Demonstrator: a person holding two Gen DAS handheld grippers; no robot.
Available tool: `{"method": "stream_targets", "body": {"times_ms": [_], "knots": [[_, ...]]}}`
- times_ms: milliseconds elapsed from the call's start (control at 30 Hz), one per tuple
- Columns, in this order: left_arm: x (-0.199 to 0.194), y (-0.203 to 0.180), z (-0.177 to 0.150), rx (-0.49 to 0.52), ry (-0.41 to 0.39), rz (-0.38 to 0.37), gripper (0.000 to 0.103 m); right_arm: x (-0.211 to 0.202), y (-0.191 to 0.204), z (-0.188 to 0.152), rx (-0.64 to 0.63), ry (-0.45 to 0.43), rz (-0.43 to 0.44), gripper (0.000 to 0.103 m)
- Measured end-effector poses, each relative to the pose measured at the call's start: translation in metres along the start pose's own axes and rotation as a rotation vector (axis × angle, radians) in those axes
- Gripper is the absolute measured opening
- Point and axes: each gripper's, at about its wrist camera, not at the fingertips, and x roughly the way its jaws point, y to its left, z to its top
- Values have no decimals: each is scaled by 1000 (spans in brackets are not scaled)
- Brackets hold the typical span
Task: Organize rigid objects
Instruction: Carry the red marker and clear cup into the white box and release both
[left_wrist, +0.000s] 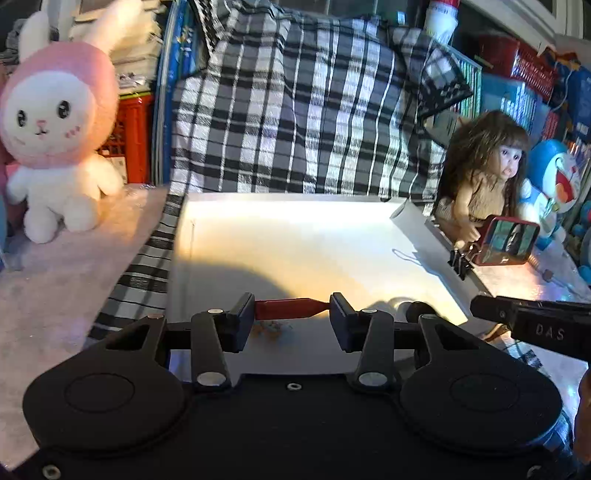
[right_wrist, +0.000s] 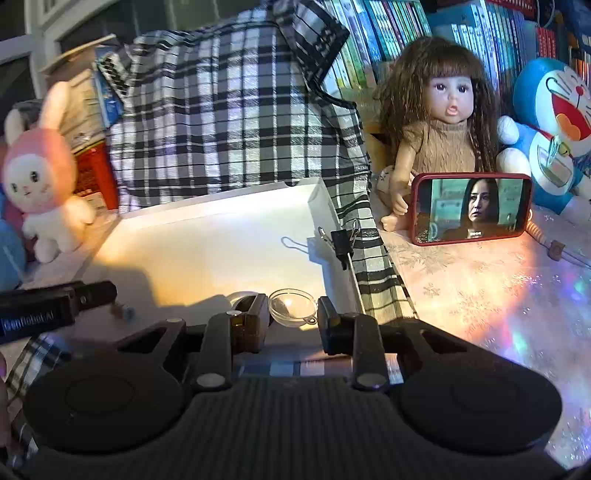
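Observation:
My left gripper (left_wrist: 291, 310) is shut on a flat red stick-like piece (left_wrist: 288, 308), held crosswise between its pads above the near part of a white low-walled tray (left_wrist: 295, 205). In the right wrist view my right gripper (right_wrist: 293, 317) is shut on a small clear glass dish (right_wrist: 291, 306) over the tray's (right_wrist: 221, 201) near right corner. The right gripper's black finger (left_wrist: 495, 310) reaches in from the right edge of the left wrist view. A few small brownish bits (left_wrist: 273, 328) lie on the tray just under the red piece.
A black binder clip (right_wrist: 343, 240) grips the tray's right wall. Black-and-white checked cloth (left_wrist: 295, 110) lies behind and under the tray. A pink bunny plush (left_wrist: 55, 140) stands left; a doll (right_wrist: 439, 122), a red-cased phone (right_wrist: 472, 208) and a blue plush (right_wrist: 550, 129) stand right.

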Motion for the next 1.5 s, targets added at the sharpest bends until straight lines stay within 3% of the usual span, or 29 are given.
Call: {"method": "stream_targets", "body": {"times_ms": [333, 833, 1000, 1067, 1300, 1500], "knots": [[35, -17, -6, 35, 25, 42, 42, 35, -4, 4, 48, 51, -23, 33], [45, -19, -15, 55, 32, 56, 42, 41, 2, -2, 8, 49, -27, 33], [41, -19, -14, 53, 32, 52, 43, 39, 2, -1, 17, 39, -19, 40], [36, -19, -14, 59, 24, 50, 46, 37, 2, -1, 20, 36, -16, 53], [5, -22, -16, 73, -29, 40, 76, 16, 4, -6, -2, 2, -6, 61], [-31, -26, -25, 106, -67, 30, 82, -15, 6, -14, -19, -41, 13, 68]]}}
